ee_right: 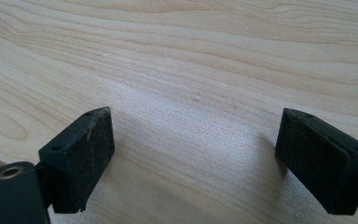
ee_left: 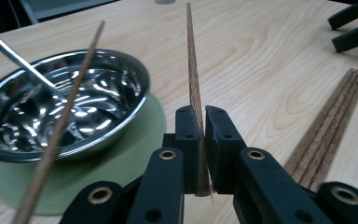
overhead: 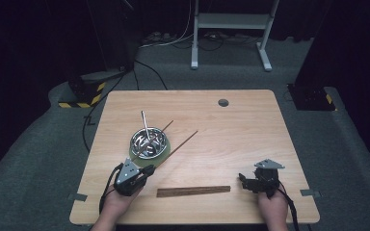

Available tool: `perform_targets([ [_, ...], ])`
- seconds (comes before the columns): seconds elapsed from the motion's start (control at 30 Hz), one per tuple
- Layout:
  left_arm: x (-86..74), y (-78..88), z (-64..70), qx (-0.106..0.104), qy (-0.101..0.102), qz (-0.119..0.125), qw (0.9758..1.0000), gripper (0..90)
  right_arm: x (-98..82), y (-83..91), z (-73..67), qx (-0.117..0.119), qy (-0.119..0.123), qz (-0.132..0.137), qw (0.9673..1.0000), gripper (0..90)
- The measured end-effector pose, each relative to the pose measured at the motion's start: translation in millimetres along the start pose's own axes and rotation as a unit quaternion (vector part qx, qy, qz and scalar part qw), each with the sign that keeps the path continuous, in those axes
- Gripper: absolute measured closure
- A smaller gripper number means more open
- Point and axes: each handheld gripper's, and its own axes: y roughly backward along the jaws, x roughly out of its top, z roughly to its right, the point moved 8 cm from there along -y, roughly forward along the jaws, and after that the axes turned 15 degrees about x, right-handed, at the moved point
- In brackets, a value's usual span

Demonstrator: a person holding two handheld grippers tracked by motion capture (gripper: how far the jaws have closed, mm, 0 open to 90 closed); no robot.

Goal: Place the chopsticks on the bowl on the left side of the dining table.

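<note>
My left gripper is shut on the near end of a dark wooden chopstick that points away over the table. Just left of it stands a steel bowl on a round green mat. A second chopstick lies slanted across the bowl, and a metal utensil leans inside it. A bundle of chopsticks lies flat near the front edge. My right gripper hovers open over bare wood, right of the bundle.
The wooden table has a round grey hole near its far edge. A white metal frame and cables stand on the floor beyond. The table's right half is bare wood.
</note>
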Motion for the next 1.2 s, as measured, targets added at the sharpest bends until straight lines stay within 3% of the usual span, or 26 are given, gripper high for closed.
perform_targets([
  [0.17,5.7,2.7,-7.4,0.012,-0.001,0.006,0.9999,83.9,-0.2,0.1,-0.2,0.001,0.000,-0.001,1.0000,11.5],
  [0.2,8.8,3.5,-12.1,0.016,-0.009,0.010,0.9998,83.9,-0.1,0.0,-0.2,0.001,-0.001,0.000,1.0000,11.5],
  [0.33,12.4,3.6,-19.1,0.029,-0.002,0.014,0.9995,83.9,-0.1,0.1,-0.1,0.001,-0.001,0.000,1.0000,11.5],
  [0.37,12.8,3.7,-22.8,0.032,-0.014,0.014,0.9993,83.9,-0.1,0.1,-0.1,0.001,-0.001,0.000,1.0000,11.5],
  [0.5,14.5,3.7,-32.7,0.046,-0.019,0.020,0.9986,83.9,-0.1,0.1,-0.1,0.001,0.000,-0.001,1.0000,11.5],
  [0.53,16.0,3.0,-36.7,0.052,-0.008,0.025,0.9983,83.9,-0.1,0.1,-0.1,0.001,-0.001,0.000,1.0000,11.5],
  [0.63,16.4,3.7,-41.0,0.054,-0.014,0.022,0.9982,83.9,-0.2,0.0,-0.3,0.001,-0.001,0.000,1.0000,11.5],
  [0.73,18.7,2.5,-47.1,0.063,-0.002,0.029,0.9976,83.9,-0.2,0.0,-0.3,0.001,-0.001,0.000,1.0000,11.5],
  [0.77,17.9,3.1,-49.2,0.062,-0.011,0.023,0.9977,83.9,-0.1,0.1,-0.1,0.001,0.000,0.000,1.0000,11.5],
  [0.9,19.4,1.6,-52.3,0.071,0.004,0.028,0.9971,83.9,-0.2,0.0,-0.4,0.001,-0.001,0.000,1.0000,11.5],
  [0.93,18.5,1.1,-55.4,0.072,-0.009,0.023,0.9971,83.9,-0.2,0.0,-0.4,0.001,-0.001,0.000,1.0000,11.5],
  [1.07,17.1,-2.8,-55.6,0.080,-0.006,0.025,0.9965,83.9,0.1,0.0,0.3,-0.001,0.002,0.001,1.0000,11.5],
  [1.2,14.8,-6.0,-56.7,0.081,-0.020,0.021,0.9963,83.8,0.2,-0.1,0.5,-0.001,0.003,0.001,1.0000,11.5],
])
